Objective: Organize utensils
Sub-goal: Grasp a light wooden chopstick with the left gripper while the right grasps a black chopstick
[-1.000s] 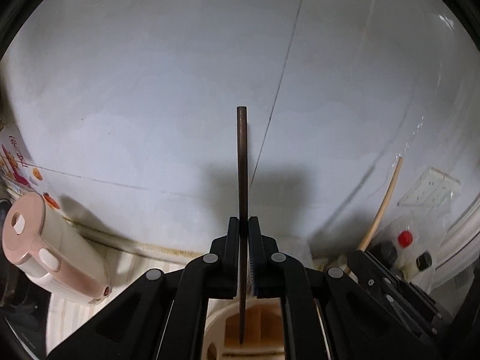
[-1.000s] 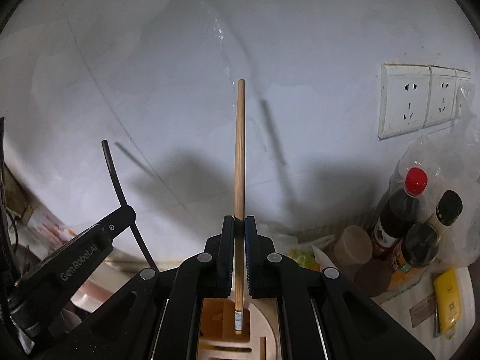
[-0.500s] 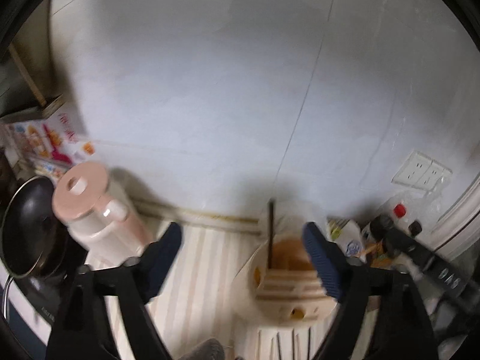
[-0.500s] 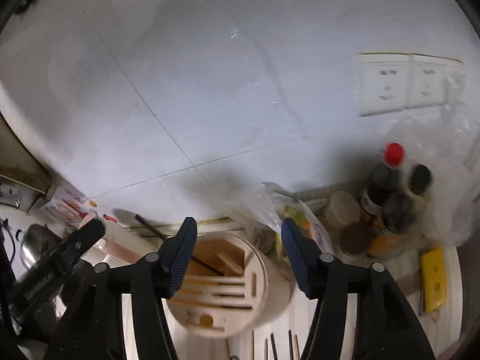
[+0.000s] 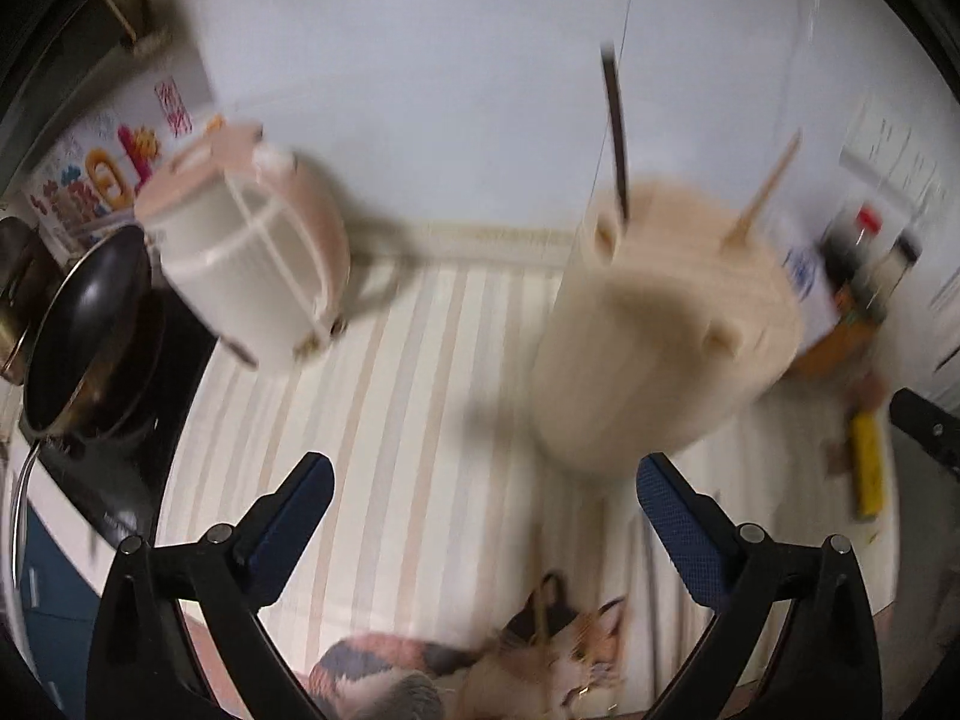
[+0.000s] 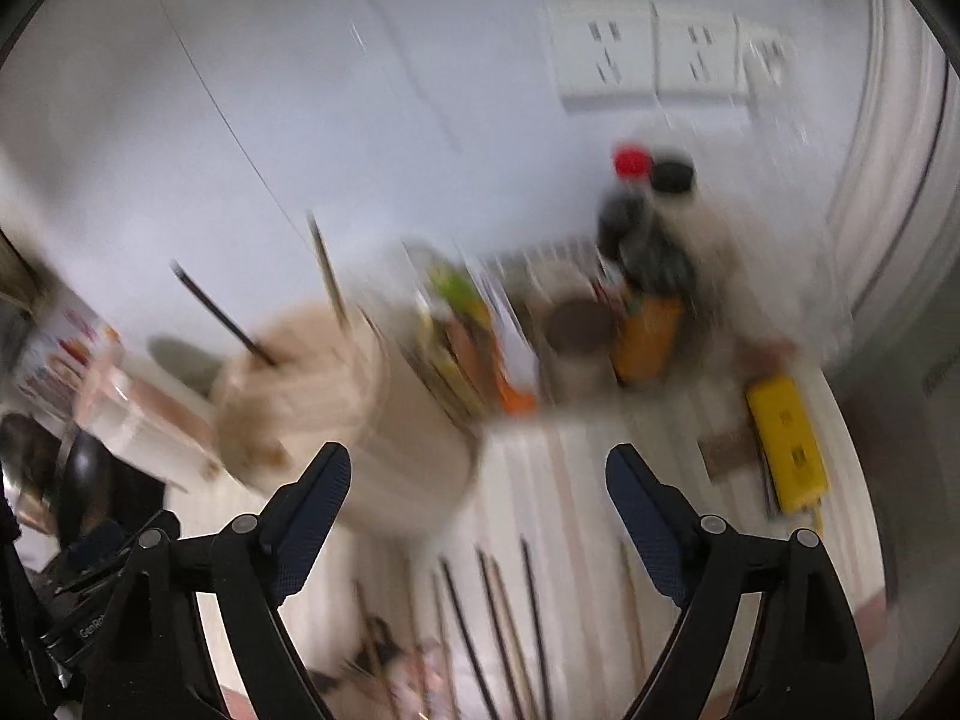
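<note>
Both frames are smearing with motion blur. The left gripper (image 5: pixel 480 495) is gaping wide over the striped mat (image 5: pixel 384 420), nothing between its blue pads; its jaws have just been opening. The right gripper (image 6: pixel 478 483) is also standing open and empty, its jaws likewise just opening. The round beige utensil holder (image 5: pixel 660 348) is sitting on the mat near the wall, with a dark chopstick (image 5: pixel 616 132) and a light wooden chopstick (image 5: pixel 765 192) sticking up out of it, both leaning. More chopsticks (image 6: pixel 498 618) are lying loose on the mat below the right gripper, probably six or so, blur making the count unsure. A pink-lidded kettle (image 5: pixel 252 252) is standing left of the holder, sauce bottles (image 6: pixel 648 222) to its right.
</note>
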A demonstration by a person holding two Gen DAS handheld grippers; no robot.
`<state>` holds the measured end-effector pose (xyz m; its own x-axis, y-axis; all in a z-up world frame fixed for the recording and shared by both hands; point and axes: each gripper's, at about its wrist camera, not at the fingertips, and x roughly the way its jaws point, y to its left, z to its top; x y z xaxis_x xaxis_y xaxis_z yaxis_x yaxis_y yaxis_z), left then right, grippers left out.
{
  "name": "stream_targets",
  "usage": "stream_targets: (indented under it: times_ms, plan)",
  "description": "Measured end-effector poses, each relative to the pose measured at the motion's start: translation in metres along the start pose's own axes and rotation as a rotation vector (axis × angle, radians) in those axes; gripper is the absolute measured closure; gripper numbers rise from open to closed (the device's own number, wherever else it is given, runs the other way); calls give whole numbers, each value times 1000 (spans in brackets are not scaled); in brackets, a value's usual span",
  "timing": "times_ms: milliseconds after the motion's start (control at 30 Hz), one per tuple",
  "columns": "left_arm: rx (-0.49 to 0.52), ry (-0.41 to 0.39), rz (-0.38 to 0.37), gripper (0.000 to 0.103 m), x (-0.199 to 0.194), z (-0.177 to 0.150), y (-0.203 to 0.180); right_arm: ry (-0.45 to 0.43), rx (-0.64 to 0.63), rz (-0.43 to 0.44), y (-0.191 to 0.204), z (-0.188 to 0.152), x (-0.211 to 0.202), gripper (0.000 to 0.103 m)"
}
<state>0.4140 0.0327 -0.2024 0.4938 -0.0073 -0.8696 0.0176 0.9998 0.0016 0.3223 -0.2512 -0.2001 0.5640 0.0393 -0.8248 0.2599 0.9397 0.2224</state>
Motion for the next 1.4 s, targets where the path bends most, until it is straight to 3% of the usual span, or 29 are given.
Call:
stream_targets:
  times_ms: [67,133,233,300,333,367,533,633,800,900,1067,1400]
  plan:
    - [16,42,27,0,18,-18,-4,51,4,-8,-6,-16,16,22]
    - [18,106,37,0,40,-38,-8,120,4,-14,-14,-32,36,47]
    - [10,219,28,1,74,-64,-13,238,10,-16,-25,-61,70,68]
    - [5,275,7,6,92,-80,-16,300,3,-29,-32,-79,90,75]
    - [2,314,-4,17,105,-89,-18,325,3,-28,-35,-86,98,79]
    - [2,344,-8,27,114,-94,-21,353,7,-29,-38,-93,106,80]
    - [-7,438,-23,46,148,-113,-24,439,3,-38,-43,-116,137,81]
    - [19,415,-17,55,149,-114,-29,473,-5,-45,-41,-124,150,81]
    - [50,393,-20,97,145,-114,-35,513,-29,-87,-38,-135,168,81]
    - [81,383,-11,98,143,-116,-37,512,-68,-94,-32,-138,168,98]
    - [162,367,38,98,138,-129,-41,529,-119,-156,-32,-144,164,98]
    - [148,371,35,98,131,-140,-29,573,-107,-178,-57,-153,153,98]
